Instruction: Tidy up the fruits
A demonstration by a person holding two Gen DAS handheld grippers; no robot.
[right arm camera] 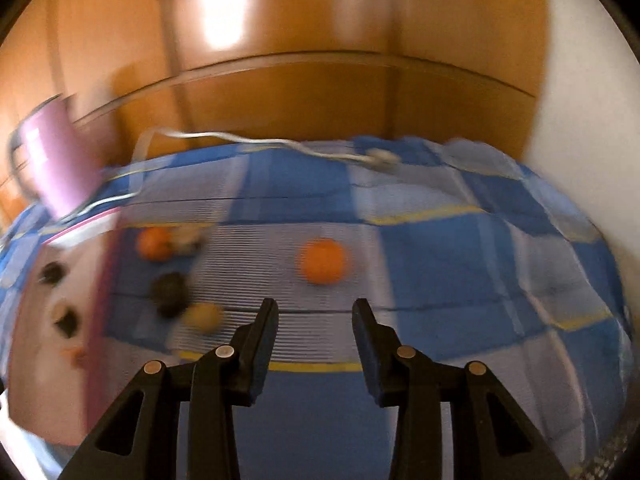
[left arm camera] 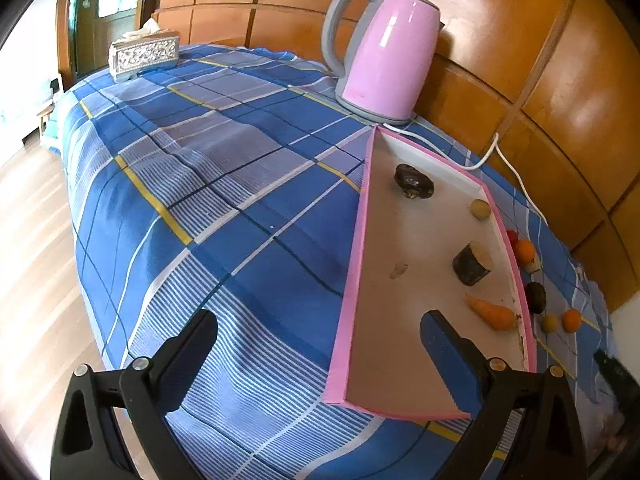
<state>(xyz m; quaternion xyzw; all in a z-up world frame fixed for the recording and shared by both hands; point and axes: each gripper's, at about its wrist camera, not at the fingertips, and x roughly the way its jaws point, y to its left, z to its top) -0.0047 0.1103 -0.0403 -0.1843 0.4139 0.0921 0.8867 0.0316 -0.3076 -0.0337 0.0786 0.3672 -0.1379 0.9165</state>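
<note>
A pink-rimmed white tray (left arm camera: 352, 280) lies on the blue plaid cloth. In it are a dark fruit (left arm camera: 414, 181), a small tan fruit (left arm camera: 480, 209), a dark cut piece (left arm camera: 473, 263) and a carrot (left arm camera: 492, 312). Beyond its right rim lie loose fruits: an orange (left arm camera: 525, 250), a dark one (left arm camera: 536, 297), a green one (left arm camera: 549, 323) and another orange (left arm camera: 571, 320). My left gripper (left arm camera: 320, 332) is open and empty over the tray's near left rim. My right gripper (right arm camera: 316, 312) is open and empty, just short of an orange (right arm camera: 324, 261). The right wrist view is blurred; it shows the tray (right arm camera: 40, 360) at left.
A pink electric kettle (left arm camera: 384, 52) stands behind the tray, its white cord (left arm camera: 496, 152) trailing along the wooden wall. A silver tissue box (left arm camera: 144, 56) sits at the far left corner. The table edge drops to wooden floor on the left.
</note>
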